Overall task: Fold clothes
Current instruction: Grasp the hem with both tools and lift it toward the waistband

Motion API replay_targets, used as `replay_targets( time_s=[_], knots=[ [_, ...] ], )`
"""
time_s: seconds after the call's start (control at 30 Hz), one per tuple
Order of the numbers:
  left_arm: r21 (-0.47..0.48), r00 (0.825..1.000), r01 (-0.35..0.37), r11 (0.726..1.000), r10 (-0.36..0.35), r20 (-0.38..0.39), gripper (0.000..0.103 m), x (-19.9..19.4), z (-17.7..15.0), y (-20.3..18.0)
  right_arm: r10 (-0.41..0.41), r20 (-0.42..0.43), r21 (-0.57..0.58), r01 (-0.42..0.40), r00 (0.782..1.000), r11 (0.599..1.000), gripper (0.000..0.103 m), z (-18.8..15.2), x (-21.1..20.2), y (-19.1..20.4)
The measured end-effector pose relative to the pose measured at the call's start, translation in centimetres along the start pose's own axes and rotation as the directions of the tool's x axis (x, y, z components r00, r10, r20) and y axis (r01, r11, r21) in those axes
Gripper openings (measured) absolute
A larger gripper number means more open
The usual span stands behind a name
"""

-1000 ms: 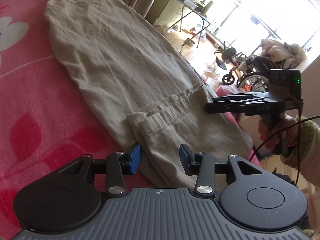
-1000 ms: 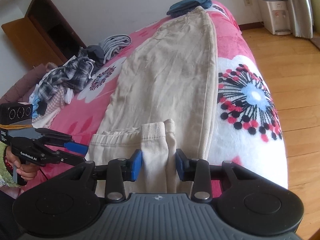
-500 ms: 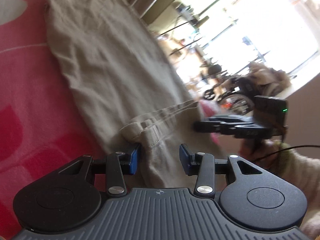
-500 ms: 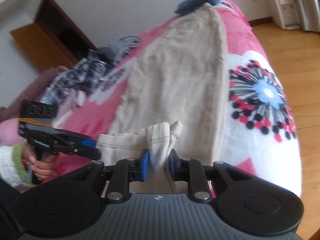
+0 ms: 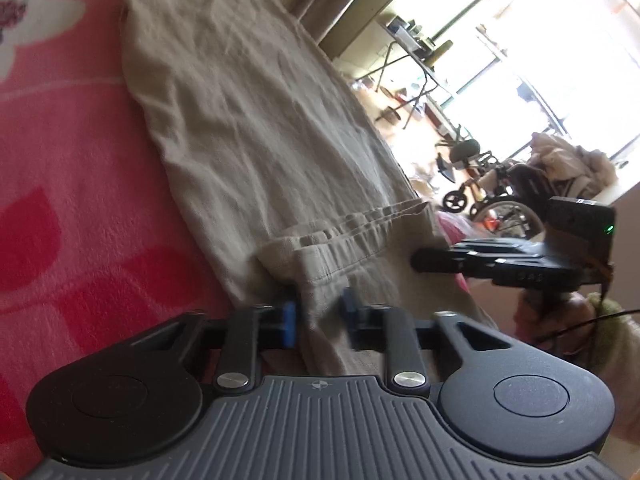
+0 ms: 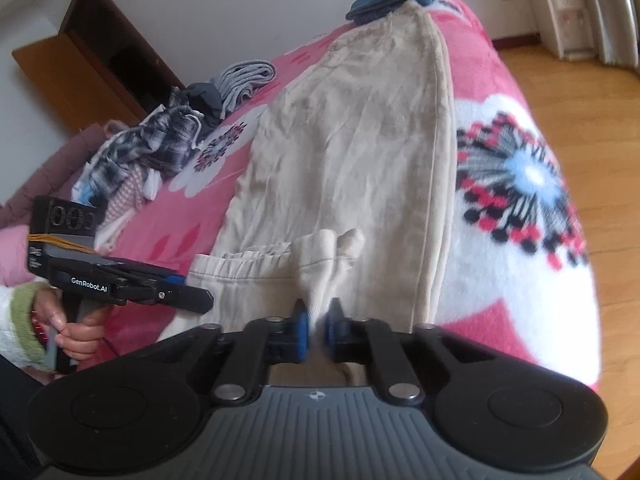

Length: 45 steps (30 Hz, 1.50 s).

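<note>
A: Where are the beige trousers?
B: Flat on the pink bed, hems at six o'clock.
A: The right tool?
B: Just closed, clamped on a hem corner.
A: The left tool?
B: Also just closed, pinching the other hem.

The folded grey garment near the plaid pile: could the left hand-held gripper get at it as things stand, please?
Probably not yet: the left hand-held gripper has just been closing on the beige trousers, and the grey garment lies beyond the plaid pile.
</note>
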<state>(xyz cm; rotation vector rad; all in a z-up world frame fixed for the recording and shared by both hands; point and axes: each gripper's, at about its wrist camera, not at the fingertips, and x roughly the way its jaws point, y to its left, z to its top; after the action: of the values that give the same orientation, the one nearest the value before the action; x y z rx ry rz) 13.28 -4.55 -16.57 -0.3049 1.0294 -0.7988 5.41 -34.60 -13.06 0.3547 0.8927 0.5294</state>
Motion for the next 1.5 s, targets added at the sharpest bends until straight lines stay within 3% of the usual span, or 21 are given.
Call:
replay_targets(
  time_s=[0.13,0.27,0.5,0.67,0.87,1.1,1.3,1.5],
  knots=[
    [0.001,0.998,-0.013,1.000,0.013,0.069,0.006,-1.2,1.1,-0.7,-0.023,0.045,-0.066,0.026,0.999,0.997,0.006,0.9,-1.1,1.5],
    [0.061,0.988,-0.063,0.996,0.053,0.145,0.005,-2.2,3.8,-1.4,-0.048,0.098,-0.166,0.064,0.994,0.984,0.006,3.5,-1.6,2.8],
    [0.175,0.952,-0.210,0.962,0.161,0.260,0.005,-2.6,10.9,-1.0,-0.109,0.156,-0.301,0.152,0.982,0.941,0.006,11.4,1.5,3.9],
    [0.229,0.925,-0.294,0.928,0.216,0.312,0.005,-2.0,17.4,0.6,-0.161,0.204,-0.301,0.219,0.966,0.928,0.006,17.6,4.6,4.1],
    [0.256,0.895,-0.375,0.891,0.276,0.351,0.005,0.8,25.3,4.1,-0.266,0.251,-0.262,0.329,0.931,0.907,0.005,24.6,9.3,3.4],
    [0.213,0.863,-0.437,0.874,0.341,0.372,0.005,5.2,30.2,8.7,-0.419,0.260,-0.259,0.481,0.870,0.837,0.005,31.2,17.2,1.8],
    [0.189,0.856,-0.454,0.871,0.366,0.366,0.005,8.6,33.8,12.4,-0.513,0.231,-0.258,0.561,0.827,0.787,0.005,35.3,23.3,0.0],
    [0.144,0.859,-0.439,0.887,0.367,0.357,0.005,11.1,37.5,15.1,-0.566,0.210,-0.255,0.604,0.797,0.755,0.005,38.7,27.7,-2.6]
  ],
)
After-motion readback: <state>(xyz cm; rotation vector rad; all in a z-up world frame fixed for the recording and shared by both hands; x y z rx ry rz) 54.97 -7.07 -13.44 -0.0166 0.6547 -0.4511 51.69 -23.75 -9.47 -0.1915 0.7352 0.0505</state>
